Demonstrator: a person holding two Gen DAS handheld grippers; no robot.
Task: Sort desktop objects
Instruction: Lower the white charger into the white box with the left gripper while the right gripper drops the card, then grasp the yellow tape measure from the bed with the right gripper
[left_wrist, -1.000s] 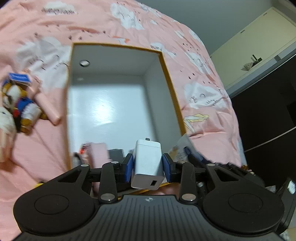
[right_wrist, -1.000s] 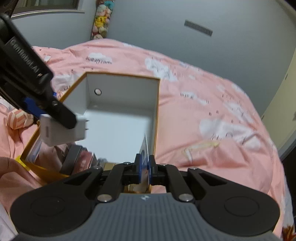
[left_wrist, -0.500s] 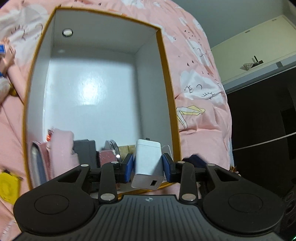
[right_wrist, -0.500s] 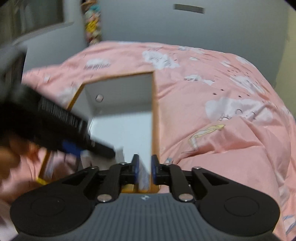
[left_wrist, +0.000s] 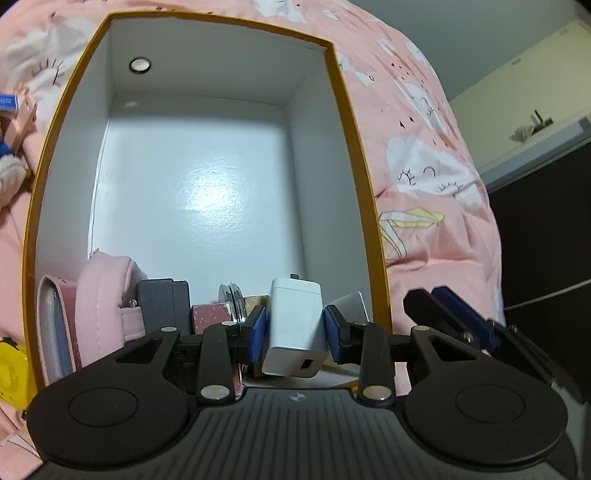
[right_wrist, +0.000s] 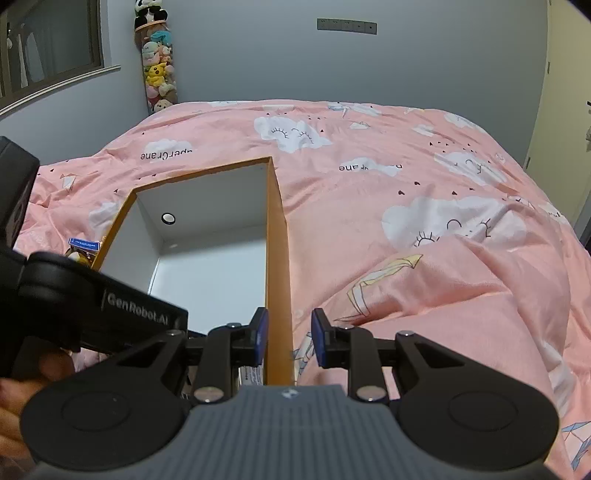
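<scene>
Pink cloud-printed duvet (right_wrist: 424, 206) covers the bed. Plain grey-blue wall (right_wrist: 258, 59) behind it carries a dark switch plate (right_wrist: 346, 26). Dark-framed window (right_wrist: 51, 44) at left; tall clear tube of plush toys (right_wrist: 157, 62) in the corner. Cream cabinet (left_wrist: 517, 107) above dark furniture (left_wrist: 543, 229).

Dim indoor light, glare on box floor (left_wrist: 207, 192), fisheye-warped edges

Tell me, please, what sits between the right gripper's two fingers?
In the right wrist view, the box's orange side wall runs between the opening right gripper, its pads not pressing it.
</scene>
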